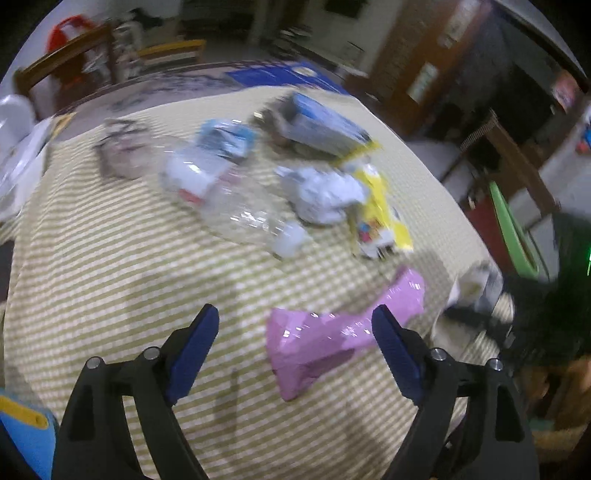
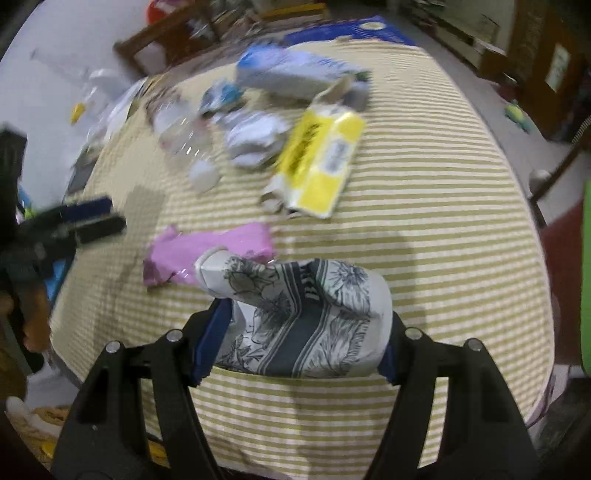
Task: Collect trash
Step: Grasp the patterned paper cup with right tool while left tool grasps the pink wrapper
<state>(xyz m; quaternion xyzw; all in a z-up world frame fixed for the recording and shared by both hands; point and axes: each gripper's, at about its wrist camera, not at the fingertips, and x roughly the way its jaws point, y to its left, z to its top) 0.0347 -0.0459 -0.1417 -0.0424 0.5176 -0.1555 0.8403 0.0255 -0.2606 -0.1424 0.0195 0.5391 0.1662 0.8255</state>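
My left gripper (image 1: pixel 295 321) is open and empty, just above a pink plastic wrapper (image 1: pixel 325 339) that lies between its fingers on the striped tablecloth (image 1: pixel 110 277). My right gripper (image 2: pixel 303 325) is shut on a crushed paper cup with a grey floral print (image 2: pixel 303 317), held a little above the cloth. The pink wrapper (image 2: pixel 210 254) lies just beyond the cup. Further back lie a clear plastic bottle (image 1: pixel 229 206), crumpled white paper (image 1: pixel 325 195), a yellow carton (image 2: pixel 321 162) and a blue-and-white box (image 2: pixel 291 74). The left gripper (image 2: pixel 92 218) shows at the left of the right wrist view.
A green bin rim (image 1: pixel 513 229) stands beyond the table's right edge. A wooden chair (image 1: pixel 74 62) stands behind the table. A blue flat box (image 2: pixel 351 29) lies at the far edge. The cup (image 1: pixel 476 284) shows blurred at the right of the left wrist view.
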